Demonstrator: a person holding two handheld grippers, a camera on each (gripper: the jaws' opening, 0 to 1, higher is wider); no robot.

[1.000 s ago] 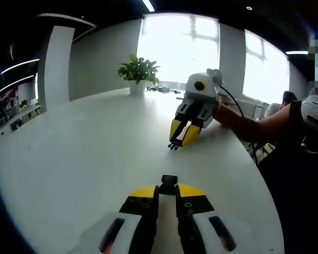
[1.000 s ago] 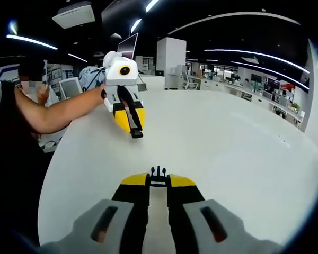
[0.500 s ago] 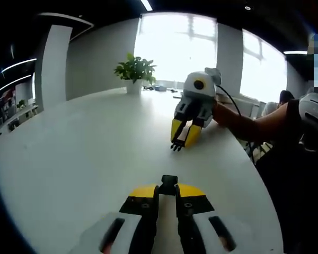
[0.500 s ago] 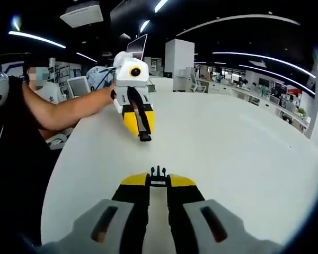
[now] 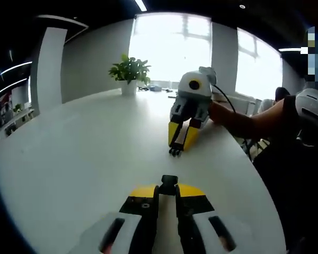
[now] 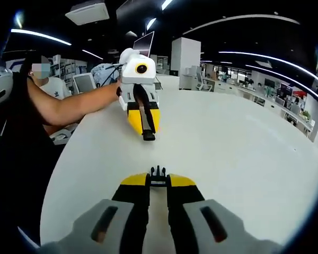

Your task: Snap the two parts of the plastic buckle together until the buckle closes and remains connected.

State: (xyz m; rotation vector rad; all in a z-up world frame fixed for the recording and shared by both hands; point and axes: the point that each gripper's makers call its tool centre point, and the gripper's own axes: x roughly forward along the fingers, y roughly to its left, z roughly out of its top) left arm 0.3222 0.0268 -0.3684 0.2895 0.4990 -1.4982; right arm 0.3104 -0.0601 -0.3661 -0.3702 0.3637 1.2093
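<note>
Between the closed yellow and black fingers of the left gripper point(image 5: 168, 191) sits one black part of the buckle, the socket part point(image 5: 169, 181), which sticks out a little past the tips. In the right gripper view the same gripper point(image 6: 148, 135) comes in from the left, held by a person's hand point(image 6: 118, 91), and the black piece point(image 6: 148, 136) shows at its tip, just above the table point(image 6: 233, 143).

The right gripper point(image 6: 158, 180) has its fingers pressed together on the other piece, the pronged part point(image 6: 158, 171), whose thin black prongs point forward out of the tips. In the left gripper view this gripper point(image 5: 175, 151) enters from the right with its fingers pointing down toward the table point(image 5: 74, 159), and the small black prongs point(image 5: 175, 152) are at the tip, very near the surface; I cannot tell if they touch it.

The two parts are still apart, facing each other across an open stretch of white table, with nothing lying between them.

The table is wide and round. Its near edge curves just beside the person's dark clothes point(image 5: 291, 180) on the right of the left gripper view. At the far edge stands a potted plant point(image 5: 128, 74) before a bright window point(image 5: 172, 45). In the right gripper view, desks and a monitor point(image 6: 146, 45) stand behind the far edge.
</note>
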